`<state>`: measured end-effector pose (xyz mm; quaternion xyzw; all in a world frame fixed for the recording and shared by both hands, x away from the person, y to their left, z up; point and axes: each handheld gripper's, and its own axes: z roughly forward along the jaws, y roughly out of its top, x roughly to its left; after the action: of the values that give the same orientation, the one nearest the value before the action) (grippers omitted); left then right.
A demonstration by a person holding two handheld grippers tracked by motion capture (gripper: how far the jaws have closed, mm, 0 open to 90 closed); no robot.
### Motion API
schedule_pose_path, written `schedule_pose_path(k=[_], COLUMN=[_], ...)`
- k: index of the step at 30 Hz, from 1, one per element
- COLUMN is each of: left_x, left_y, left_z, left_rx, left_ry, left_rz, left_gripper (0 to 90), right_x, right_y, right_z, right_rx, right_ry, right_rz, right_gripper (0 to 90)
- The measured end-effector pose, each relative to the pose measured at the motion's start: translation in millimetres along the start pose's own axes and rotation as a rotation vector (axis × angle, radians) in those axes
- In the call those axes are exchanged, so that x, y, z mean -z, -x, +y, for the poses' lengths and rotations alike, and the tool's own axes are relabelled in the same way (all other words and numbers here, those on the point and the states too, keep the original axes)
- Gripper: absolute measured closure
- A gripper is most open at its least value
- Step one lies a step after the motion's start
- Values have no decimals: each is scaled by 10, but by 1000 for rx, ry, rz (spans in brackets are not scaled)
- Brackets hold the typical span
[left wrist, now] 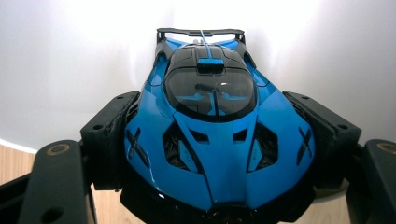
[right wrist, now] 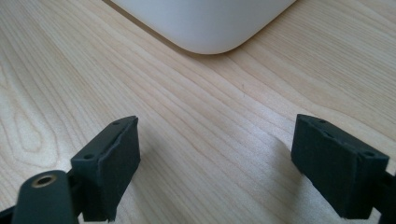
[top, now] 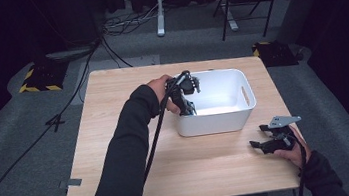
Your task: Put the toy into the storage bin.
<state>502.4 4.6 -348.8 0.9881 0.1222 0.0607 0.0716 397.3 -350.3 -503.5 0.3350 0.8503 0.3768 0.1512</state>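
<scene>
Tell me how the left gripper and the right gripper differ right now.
The left gripper is shut on a blue toy car; the right gripper is open, holding nothing. The left is at the white bin, the right low over the bare wooden table beside it. Both have black padded jaws.

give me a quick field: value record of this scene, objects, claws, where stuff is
surface: wooden table
container: white bin, on the table
held object: blue toy car
left claw: shut on the blue toy car, at the bin's left rim
right claw: open, nothing between its jaws, low over the table near a bin corner
</scene>
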Motion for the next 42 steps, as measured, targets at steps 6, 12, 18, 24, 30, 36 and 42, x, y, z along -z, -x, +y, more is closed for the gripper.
schedule_pose_path(k=[6,12,18,24,30,36,42], left_x=[-26,-8,42,90,80,66,61], left_y=[-16,-79,-51,-65,-66,-63,-47], left_z=[-19,-46,-85,-157,-209,-243,-248], left_rx=[16,-59,-59,-55,-47,-28,-16], left_ry=[12,33,85,136,197,229,258], left_rz=[-37,-32,-36,-15,-7,-25,9], left_gripper=[237,233,250,279,279,280,278], right_x=[2,1,1,3,0,1,1], right_y=[-1,-2,-1,-1,-3,-4,-3], right_z=[0,-1,-1,0,0,-1,-1], right_rx=[0,0,0,2,0,0,0], right_ry=[-1,1,1,-2,0,1,0], right_rz=[1,1,1,2,1,1,1], right_gripper=[156,156,156,156,156,156,156])
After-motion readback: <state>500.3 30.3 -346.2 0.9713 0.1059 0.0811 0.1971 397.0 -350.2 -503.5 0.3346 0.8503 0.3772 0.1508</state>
